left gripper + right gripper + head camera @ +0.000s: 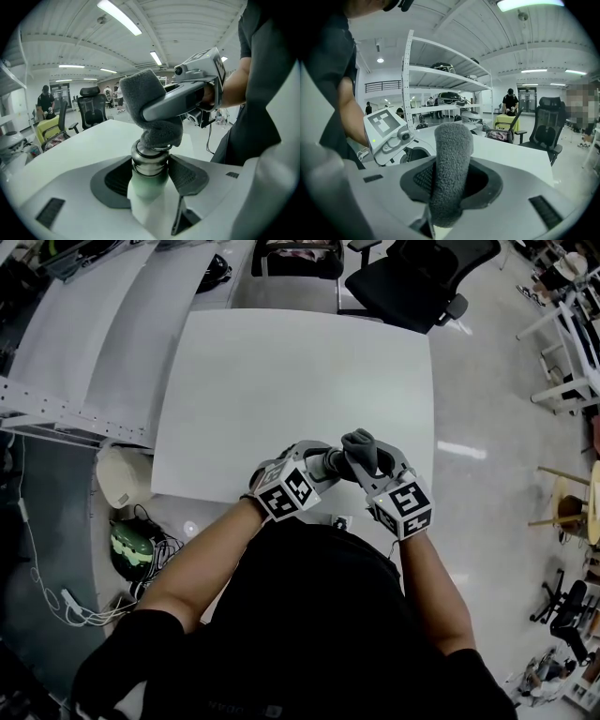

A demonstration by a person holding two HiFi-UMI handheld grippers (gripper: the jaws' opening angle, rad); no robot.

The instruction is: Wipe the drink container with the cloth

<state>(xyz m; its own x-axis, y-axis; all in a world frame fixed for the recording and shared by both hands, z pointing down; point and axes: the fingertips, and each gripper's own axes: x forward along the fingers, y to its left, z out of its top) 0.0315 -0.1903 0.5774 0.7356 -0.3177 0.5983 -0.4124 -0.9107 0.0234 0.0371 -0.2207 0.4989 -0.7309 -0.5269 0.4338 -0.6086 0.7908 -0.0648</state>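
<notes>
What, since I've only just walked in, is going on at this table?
A person holds a tool in each hand at the near edge of the white table. The left tool is shut on a drink container, near its metal neck. The right tool is shut on a grey cloth and presses it onto the container's top, so wiping looks under way.

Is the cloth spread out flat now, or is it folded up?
Folded up: the cloth is a thick bunched roll, pinched in the right tool, with one end on top of the drink container.
</notes>
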